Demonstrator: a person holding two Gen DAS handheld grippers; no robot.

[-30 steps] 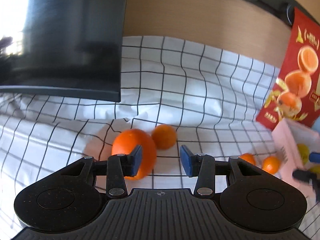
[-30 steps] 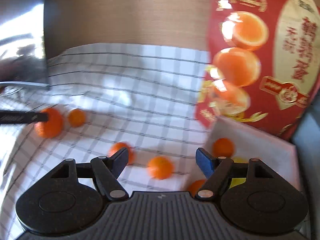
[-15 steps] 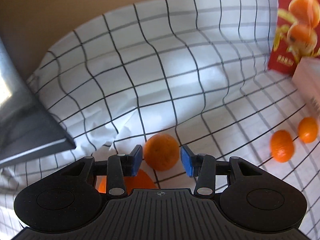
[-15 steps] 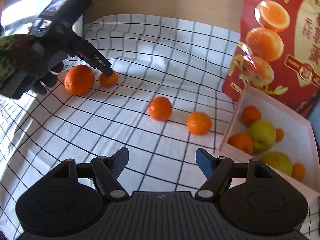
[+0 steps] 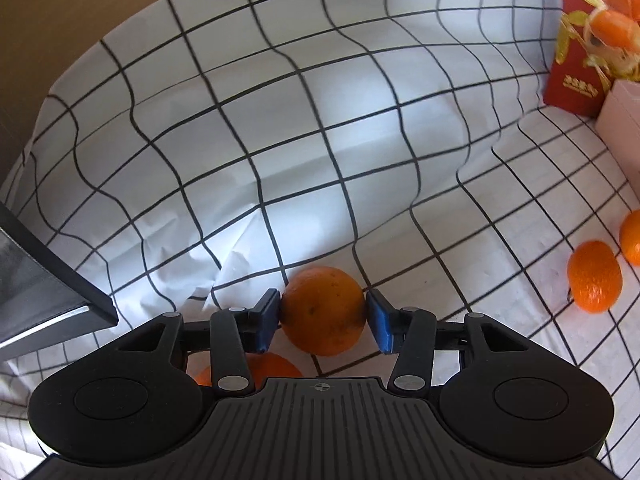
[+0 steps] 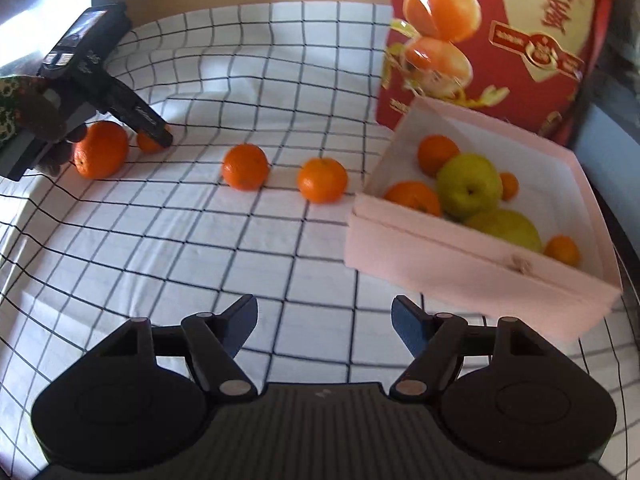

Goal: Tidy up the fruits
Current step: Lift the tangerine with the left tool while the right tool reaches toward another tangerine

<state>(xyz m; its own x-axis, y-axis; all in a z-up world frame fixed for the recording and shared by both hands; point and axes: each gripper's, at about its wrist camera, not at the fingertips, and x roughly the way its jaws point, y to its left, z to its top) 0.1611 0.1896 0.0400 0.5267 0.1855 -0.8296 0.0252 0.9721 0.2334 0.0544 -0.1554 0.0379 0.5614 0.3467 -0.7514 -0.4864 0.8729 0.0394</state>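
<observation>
Left tongs (image 5: 323, 322) opening astride small orange (image 5: 323, 310), right tongs (image 6: 323, 326) apart, empty; risk: round fruit rolls off-centre at closure.

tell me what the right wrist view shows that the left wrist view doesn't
Only the right wrist view: the pink box's inside, holding green fruits and oranges, and the open, empty right tool.

Only the left wrist view: the small orange close up between the opening left tool's pads, and the dark monitor corner.

Both: the checked cloth, two loose oranges and the red bag.
</observation>
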